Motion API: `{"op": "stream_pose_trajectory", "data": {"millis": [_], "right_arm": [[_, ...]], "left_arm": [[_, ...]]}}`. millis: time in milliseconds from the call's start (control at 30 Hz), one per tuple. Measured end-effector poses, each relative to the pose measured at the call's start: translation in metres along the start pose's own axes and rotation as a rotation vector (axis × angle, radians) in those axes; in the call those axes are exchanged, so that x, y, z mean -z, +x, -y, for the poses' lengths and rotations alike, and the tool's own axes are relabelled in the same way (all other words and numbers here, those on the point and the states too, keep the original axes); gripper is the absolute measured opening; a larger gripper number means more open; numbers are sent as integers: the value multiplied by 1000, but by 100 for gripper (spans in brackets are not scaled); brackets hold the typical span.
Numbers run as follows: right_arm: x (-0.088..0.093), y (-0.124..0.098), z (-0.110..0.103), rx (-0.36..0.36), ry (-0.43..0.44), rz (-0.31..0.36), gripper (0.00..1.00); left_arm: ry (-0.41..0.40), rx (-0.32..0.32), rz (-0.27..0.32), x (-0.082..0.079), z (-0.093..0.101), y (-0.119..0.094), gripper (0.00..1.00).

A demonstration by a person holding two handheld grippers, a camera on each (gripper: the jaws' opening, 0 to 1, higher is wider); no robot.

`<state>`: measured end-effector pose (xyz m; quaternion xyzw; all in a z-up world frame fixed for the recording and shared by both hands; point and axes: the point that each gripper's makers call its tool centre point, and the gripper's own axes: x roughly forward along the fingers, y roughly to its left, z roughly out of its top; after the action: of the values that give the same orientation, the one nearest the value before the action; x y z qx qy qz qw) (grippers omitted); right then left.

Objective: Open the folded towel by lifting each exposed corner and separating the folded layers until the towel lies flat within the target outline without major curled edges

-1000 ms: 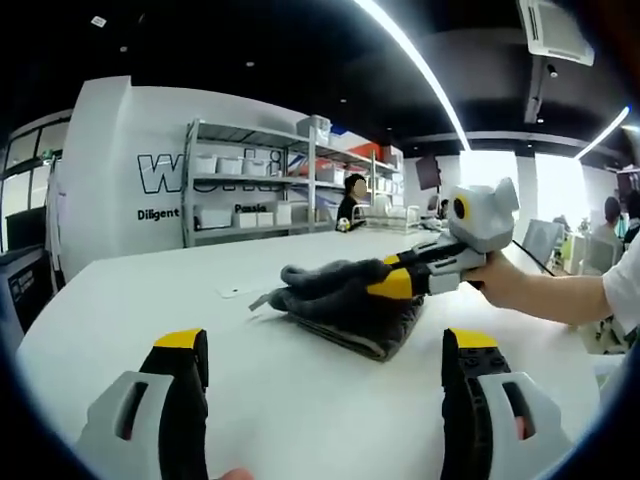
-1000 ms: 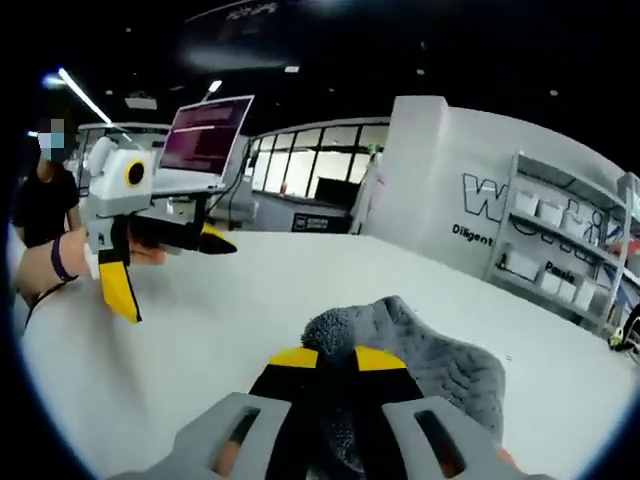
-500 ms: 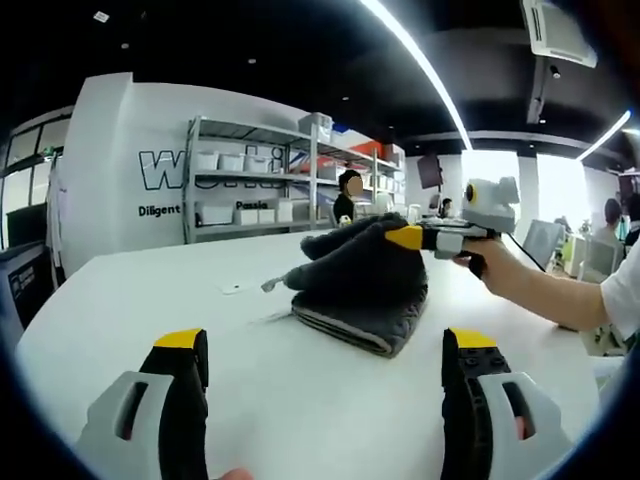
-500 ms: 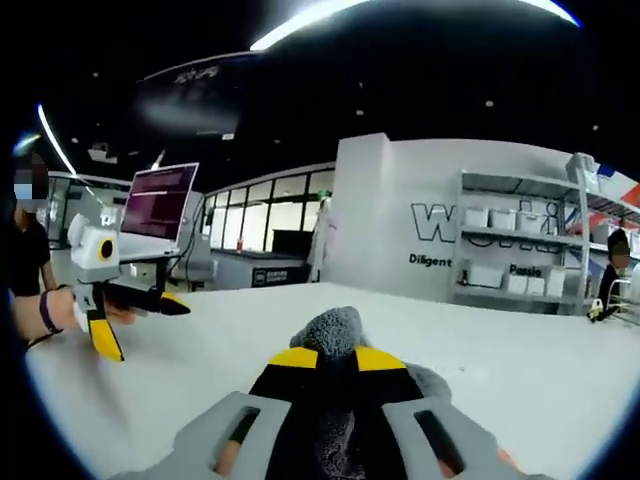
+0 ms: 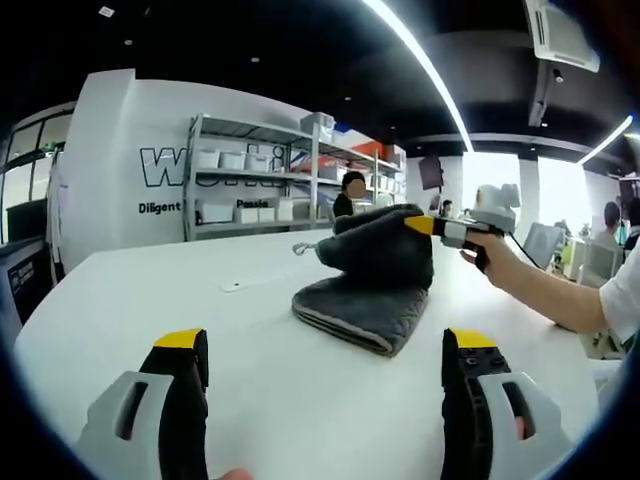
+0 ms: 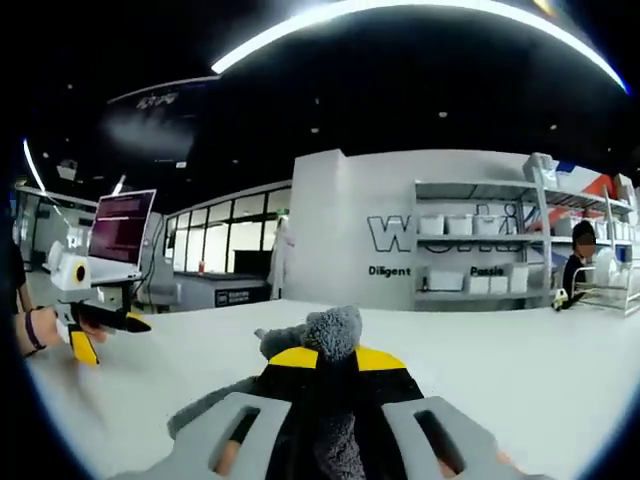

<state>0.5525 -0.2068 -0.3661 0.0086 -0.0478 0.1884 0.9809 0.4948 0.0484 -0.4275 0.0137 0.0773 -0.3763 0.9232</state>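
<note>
A dark grey folded towel [image 5: 365, 300] lies on the white table [image 5: 150, 290]. Its upper layer [image 5: 385, 245] is pulled up off the stack by my right gripper [image 5: 415, 224], which comes in from the right and is shut on a towel corner. In the right gripper view the same pinched grey corner [image 6: 322, 335] bulges out above the closed yellow-tipped jaws of the right gripper [image 6: 322, 358]. My left gripper [image 5: 325, 345] stands open near the table's front, well short of the towel, with nothing between its fingers. The left gripper [image 6: 95, 325] also appears at the far left of the right gripper view.
A person's forearm [image 5: 545, 285] reaches in from the right. Metal shelving [image 5: 250, 190] with white boxes stands against a white wall behind the table, and a seated person [image 5: 350, 200] is beside it. A small flat tag [image 5: 240, 286] lies on the table left of the towel.
My right gripper has lifted the towel's upper layer higher and farther back, away from the lower folds. The left gripper has stayed open in place.
</note>
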Motion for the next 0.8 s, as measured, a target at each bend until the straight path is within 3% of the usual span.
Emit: {"op": "stream_pose_trajectory", "data": {"millis": [233,800], "right_arm": [[4,-8,32,77,45,-1,6],[22,-29,88,246,131,-42,6]], "left_arm": [[-1,-3,-9,2,0,0,96],[-8,-10,-3,0,-3,-2,96]]}}
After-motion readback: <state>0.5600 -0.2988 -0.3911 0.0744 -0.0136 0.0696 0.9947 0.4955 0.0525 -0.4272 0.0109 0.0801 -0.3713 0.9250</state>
